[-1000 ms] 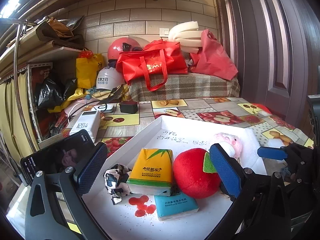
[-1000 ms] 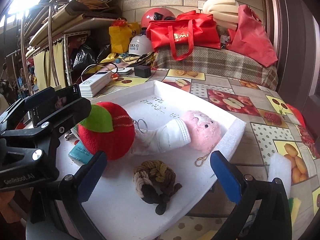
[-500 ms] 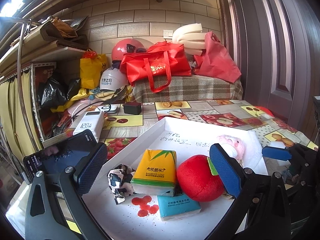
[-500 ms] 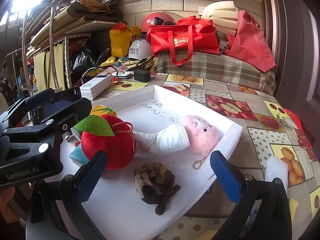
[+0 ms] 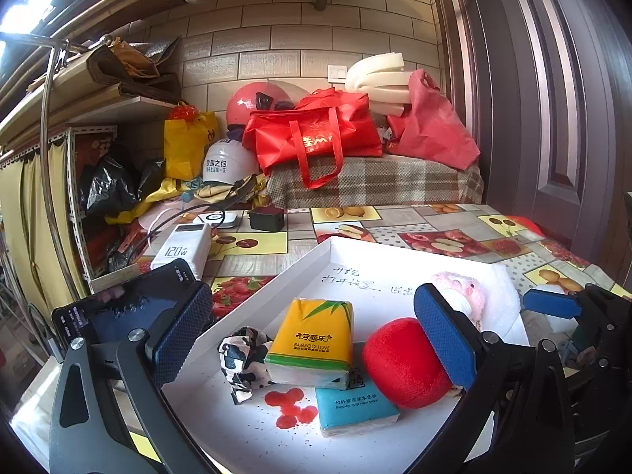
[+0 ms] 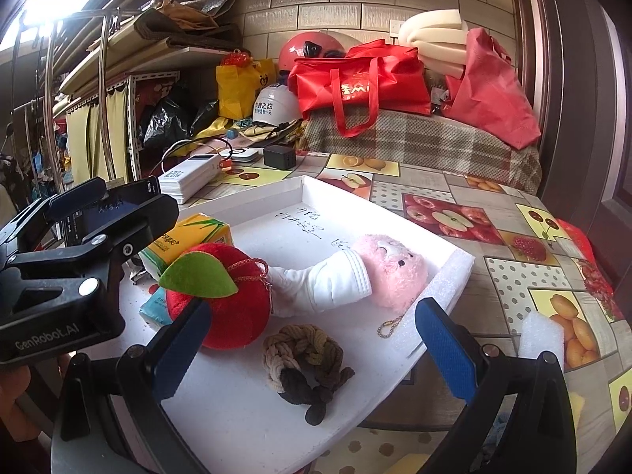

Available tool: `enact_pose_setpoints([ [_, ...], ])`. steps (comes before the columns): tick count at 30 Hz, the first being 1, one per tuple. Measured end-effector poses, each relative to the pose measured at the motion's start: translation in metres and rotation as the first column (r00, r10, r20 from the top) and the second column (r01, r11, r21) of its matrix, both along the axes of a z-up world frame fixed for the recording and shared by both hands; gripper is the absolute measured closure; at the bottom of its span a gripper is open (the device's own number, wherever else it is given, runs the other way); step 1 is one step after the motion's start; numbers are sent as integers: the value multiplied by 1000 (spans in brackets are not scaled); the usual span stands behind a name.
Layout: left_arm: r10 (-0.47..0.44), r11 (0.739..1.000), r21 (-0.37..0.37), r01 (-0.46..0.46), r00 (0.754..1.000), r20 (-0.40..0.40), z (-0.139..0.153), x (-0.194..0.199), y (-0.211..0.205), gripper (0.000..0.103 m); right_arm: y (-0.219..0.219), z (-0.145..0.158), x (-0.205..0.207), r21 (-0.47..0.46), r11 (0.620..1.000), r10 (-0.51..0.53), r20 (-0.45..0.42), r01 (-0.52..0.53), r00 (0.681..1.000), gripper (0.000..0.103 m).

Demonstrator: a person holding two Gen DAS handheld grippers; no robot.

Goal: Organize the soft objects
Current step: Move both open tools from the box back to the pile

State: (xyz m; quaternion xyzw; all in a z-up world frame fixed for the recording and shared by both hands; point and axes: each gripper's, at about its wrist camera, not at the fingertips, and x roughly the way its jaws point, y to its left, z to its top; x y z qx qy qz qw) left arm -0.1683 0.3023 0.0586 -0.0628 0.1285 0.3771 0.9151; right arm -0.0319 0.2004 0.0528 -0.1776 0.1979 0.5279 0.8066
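Now | both claws raised vs prior; L claw (image 5: 316, 335) gaping | red apple (image 6: 225, 296) unmoved

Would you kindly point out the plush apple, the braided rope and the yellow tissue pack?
plush apple (image 6: 233, 312), right wrist view, red body.
braided rope (image 6: 306, 359), right wrist view, knotted middle.
yellow tissue pack (image 5: 314, 331), left wrist view, printed top face.

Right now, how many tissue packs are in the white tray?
2: the yellow tissue pack lies partly on the blue tissue pack, left of the red plush apple. Others may be hidden.
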Motion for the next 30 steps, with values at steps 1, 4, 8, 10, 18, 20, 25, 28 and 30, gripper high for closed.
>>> enact_pose_setpoints([
  [1, 5, 1000, 3, -5, 1000, 5, 0, -1, -1, 0, -1, 0, -1, 6, 1000, 0, 4, 0, 1000, 0],
  [4, 14, 1000, 4, -14, 1000, 13, 1, -3, -4, 0, -6, 3, -4, 38, 999, 1, 19, -2, 1000, 0],
  [8, 16, 1000, 12, -16, 1000, 22, 2, -6, -8, 0, -22, 10, -8, 127, 992, -34, 54, 27, 998, 0],
  [10, 28, 1000, 2, -29, 999, 33, 2, -9, -7, 0, -31, 13, -11, 165, 985, -60, 75, 47, 995, 0],
  [18, 26, 1000, 6, -26, 999, 27, 1, -9, -17, 0, -72, 19, -3, 266, 956, -134, 15, 126, 991, 0],
  [20, 13, 1000, 9, -13, 1000, 23, 0, -8, -21, 0, -85, 21, 0, 279, 952, -136, 5, 129, 991, 0],
  [25, -44, 999, 13, 44, 999, 13, 0, -5, -38, 0, -131, 29, 7, 347, 925, -166, 8, 153, 986, 0],
  [28, -73, 997, 14, 72, 997, 8, 0, -5, -47, 0, -178, 43, 8, 484, 862, -191, 33, 151, 981, 0],
  [30, -87, 996, 15, 87, 996, 8, 0, -4, -51, 0, -204, 50, 8, 564, 816, -199, 74, 124, 977, 0],
])
